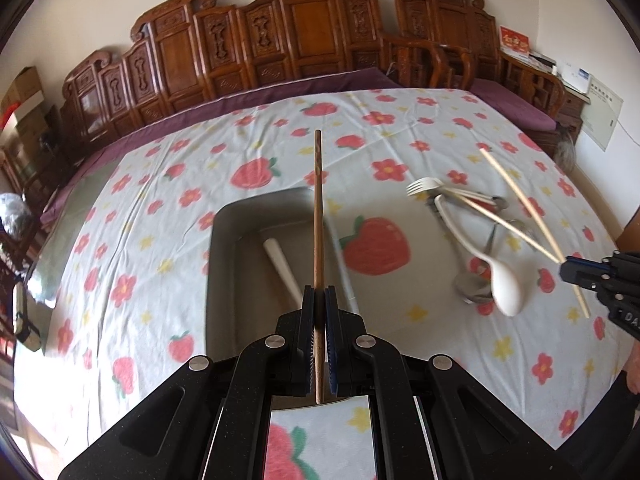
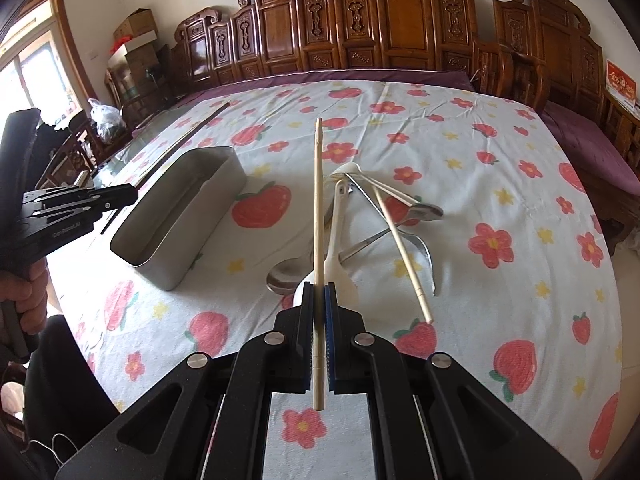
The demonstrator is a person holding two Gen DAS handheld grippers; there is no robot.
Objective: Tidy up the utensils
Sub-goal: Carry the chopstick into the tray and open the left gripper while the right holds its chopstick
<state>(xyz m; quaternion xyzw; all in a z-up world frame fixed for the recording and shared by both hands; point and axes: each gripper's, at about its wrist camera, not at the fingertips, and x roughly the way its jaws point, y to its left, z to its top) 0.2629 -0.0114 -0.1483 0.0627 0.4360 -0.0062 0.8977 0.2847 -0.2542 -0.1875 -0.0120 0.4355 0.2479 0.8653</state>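
- While the strawberry-print tablecloth [image 2: 500, 160] covers the whole table, the grey metal tin [image 2: 180, 216] stands on it to the left of the utensil heap, its long axis running away from the person, one white utensil [image 1: 282, 266] already lying inside along that axis.
- Just right of the tin lies the heap of utensils [image 2: 384, 220]: white spoon [image 2: 340, 240], metal spoons, white fork [image 1: 424, 188] and a pale loose chopstick [image 2: 404, 256], crossed over one another.
- Of the two tools, the left gripper [image 1: 319, 300] is the nearer to the tin, poised right over its open top; it is clenched on a dark wooden chopstick [image 1: 318, 208] that points forward, roughly parallel to the tin's long axis, so a straight lowering looks enough.
- Well right of the tin, above the heap, the right gripper [image 2: 319, 296] is clamped on a pale chopstick [image 2: 318, 200], also pointing forward; my guess is it must travel left to reach the tin.
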